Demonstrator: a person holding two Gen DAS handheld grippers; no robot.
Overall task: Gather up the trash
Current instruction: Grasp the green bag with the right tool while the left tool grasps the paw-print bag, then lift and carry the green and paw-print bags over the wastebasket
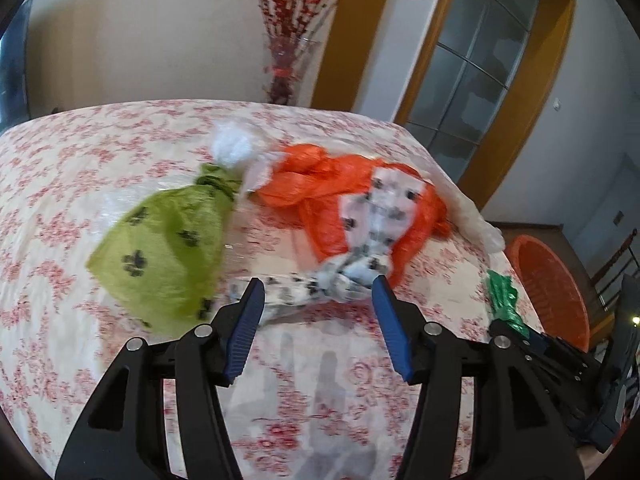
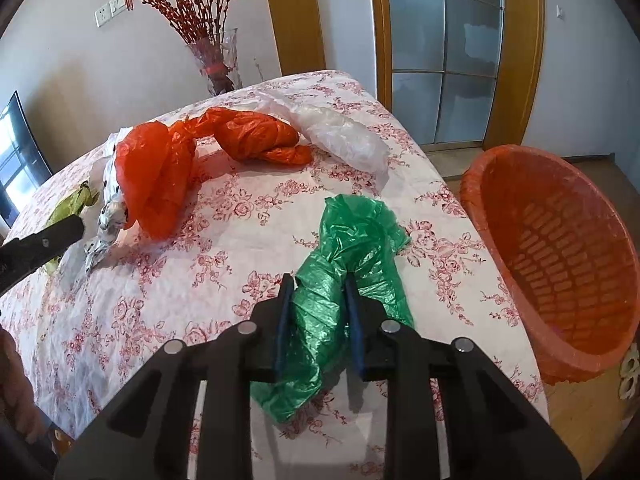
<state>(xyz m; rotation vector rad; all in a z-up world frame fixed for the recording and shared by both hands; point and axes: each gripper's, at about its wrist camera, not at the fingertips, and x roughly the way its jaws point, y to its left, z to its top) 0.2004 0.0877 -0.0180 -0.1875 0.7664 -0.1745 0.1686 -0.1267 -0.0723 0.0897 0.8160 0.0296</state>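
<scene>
Green bag: We see a crumpled green plastic bag pinched between the two blue pads of our right gripper. Its long axis runs straight ahead, away from the gripper, and the far end rests on the floral tabletop near the right edge.
Bin: An orange basket lined with an orange bag stands off the tabletop's right edge, lower than the surface and to the right of the held bag. We judge that the coming move turns on this: the bag must travel rightward and over the rim.
Right gripper: Clenched on the green bag, with loose plastic also trailing back beneath the gripper.
Spotted bag: A white bag with dark spots lies just ahead of our left gripper, its twisted tail pointing toward us and lying between the fingertips.
Left gripper: Spread wide, grasping nothing; whether its pads touch the tail we cannot tell, as the view is blurred.
Other trash: A lime bag with dark paw prints lies left of the spotted bag, an orange bag lies under and behind it, and a clear bag lies farther back.
Nearer arm: The right one is nearer the basket, the left nearer the pile.
</scene>
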